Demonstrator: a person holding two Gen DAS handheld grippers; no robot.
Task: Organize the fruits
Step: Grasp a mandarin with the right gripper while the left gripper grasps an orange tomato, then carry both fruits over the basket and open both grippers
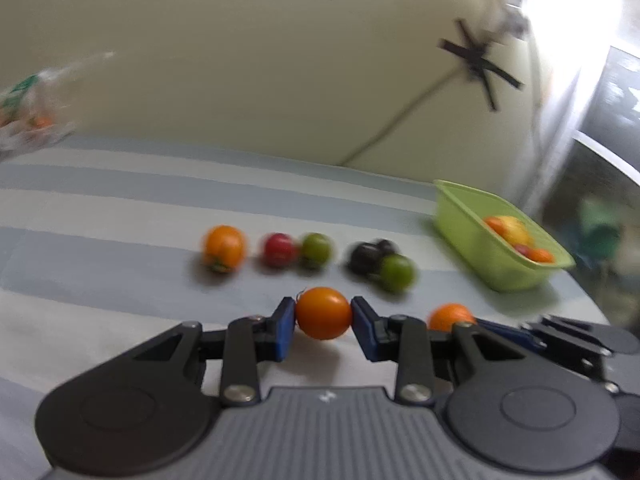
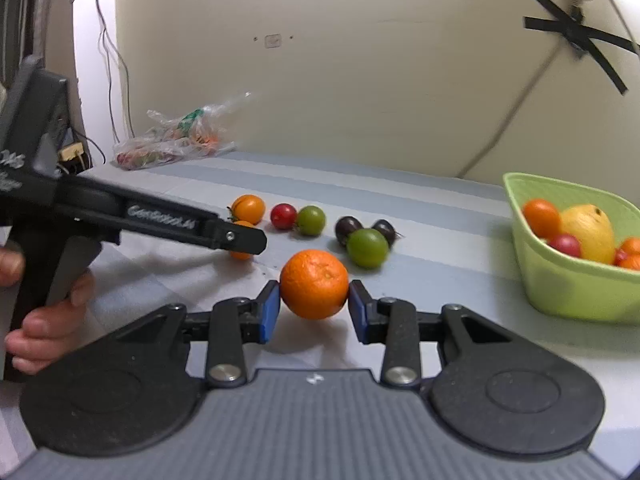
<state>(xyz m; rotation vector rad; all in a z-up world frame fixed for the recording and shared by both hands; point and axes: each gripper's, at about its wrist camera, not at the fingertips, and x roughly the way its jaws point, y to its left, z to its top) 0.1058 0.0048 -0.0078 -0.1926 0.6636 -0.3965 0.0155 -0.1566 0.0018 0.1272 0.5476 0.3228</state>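
Between the left tool's [image 1: 323, 322] blue pads a smooth orange tomato [image 1: 323, 313] is clamped; a dimpled round mandarin [image 2: 314, 284] is gripped by the right tool [image 2: 314, 307], with a light-green plastic basket [image 2: 568, 288] seen to its right.

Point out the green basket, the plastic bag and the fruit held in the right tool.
green basket [image 2: 576, 296], right wrist view, front wall.
plastic bag [image 2: 176, 140], right wrist view, crumpled middle.
orange [image 2: 314, 284], right wrist view, centre of its peel.
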